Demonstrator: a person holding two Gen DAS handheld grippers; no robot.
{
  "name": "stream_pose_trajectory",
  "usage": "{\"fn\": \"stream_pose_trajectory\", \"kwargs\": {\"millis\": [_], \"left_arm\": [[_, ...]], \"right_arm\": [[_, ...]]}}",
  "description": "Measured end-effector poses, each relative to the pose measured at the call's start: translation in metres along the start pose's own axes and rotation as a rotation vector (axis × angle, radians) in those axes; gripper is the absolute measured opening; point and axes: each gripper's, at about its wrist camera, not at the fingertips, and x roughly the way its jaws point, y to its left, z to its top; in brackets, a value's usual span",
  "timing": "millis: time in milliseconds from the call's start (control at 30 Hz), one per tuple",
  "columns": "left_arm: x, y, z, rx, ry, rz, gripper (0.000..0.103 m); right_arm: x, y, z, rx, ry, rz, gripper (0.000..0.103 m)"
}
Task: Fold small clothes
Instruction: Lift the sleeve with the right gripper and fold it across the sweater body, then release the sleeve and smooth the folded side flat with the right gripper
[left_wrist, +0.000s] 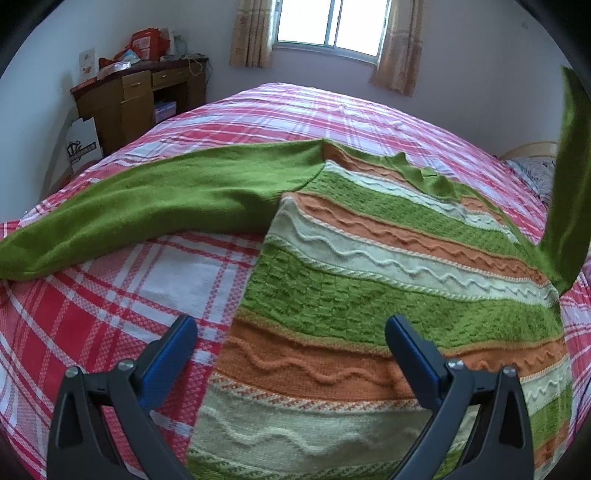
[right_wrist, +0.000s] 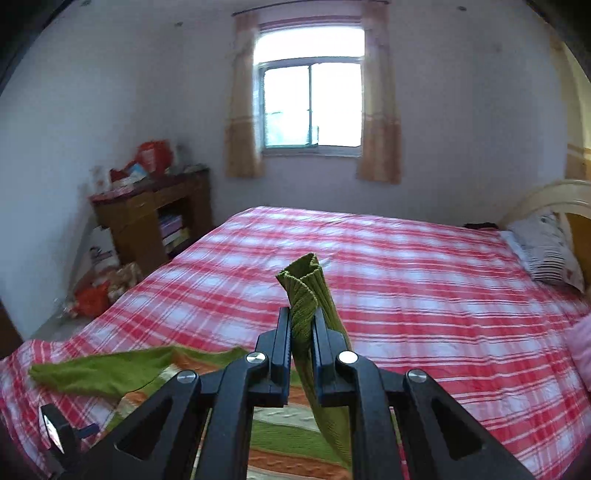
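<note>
Right gripper (right_wrist: 301, 332) raised, clamping green sleeve (right_wrist: 308, 291), left gripper (left_wrist: 291, 332) spread over sweater (left_wrist: 369, 295)

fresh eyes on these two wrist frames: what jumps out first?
The striped sweater, green, orange and cream, spread flat on the red plaid bed, one green sleeve lying out to its left. Next, the right gripper shut on the other sleeve's ribbed cuff, holding it up above the bed. The left gripper hangs open over the sweater's lower edge.

The left gripper (left_wrist: 291, 332) hangs low with its jaws spread wide and nothing between them. The right gripper (right_wrist: 301, 325) is raised, jaws clamped on a sleeve (right_wrist: 308, 291).
</note>
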Motion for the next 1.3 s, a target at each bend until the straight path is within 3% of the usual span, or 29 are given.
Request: {"fn": "stream_pose_trajectory", "kwargs": {"millis": [233,467,567,633,667,700,800,933,1067,1133,1233,1300], "left_arm": [[0.001,-0.002,-0.001,0.017,0.001,-0.005,0.103],[0.006,-0.012,-0.002,0.064,0.023,0.066,0.103],[0.006,-0.012,-0.002,0.072,0.028,0.055,0.103],[0.007,-0.012,-0.002,0.079,0.032,0.05,0.103],[0.006,-0.011,-0.002,0.077,0.032,0.048,0.103],[0.005,-0.011,-0.002,0.09,0.034,0.046,0.103],[0.0,-0.01,-0.001,0.136,0.069,0.028,0.102],[-0.023,-0.015,0.013,0.194,0.057,0.004,0.097],[-0.044,-0.031,0.048,0.193,0.033,-0.119,0.097],[-0.034,-0.045,0.059,0.19,0.067,-0.167,0.097],[-0.004,-0.069,0.065,0.192,0.112,-0.178,0.087],[0.023,-0.083,0.065,0.198,0.158,-0.158,0.073]], "right_arm": [[0.059,0.075,-0.044,-0.035,0.087,0.119,0.009],[0.12,0.131,-0.108,-0.049,0.17,0.187,0.009],[0.144,0.141,-0.134,-0.017,0.207,0.237,0.009],[0.159,0.138,-0.148,0.024,0.263,0.271,0.021],[0.162,0.133,-0.153,0.042,0.291,0.278,0.05],[0.161,0.129,-0.157,0.057,0.304,0.282,0.073],[0.13,0.095,-0.169,0.117,0.273,0.288,0.075],[0.079,0.053,-0.191,0.073,0.268,0.199,0.075],[0.047,0.02,-0.224,0.05,0.277,0.124,0.075],[0.038,0.012,-0.237,0.073,0.284,0.127,0.075],[0.029,0.014,-0.251,0.055,0.25,0.132,0.075],[0.028,0.017,-0.262,0.036,0.244,0.141,0.075]]}}
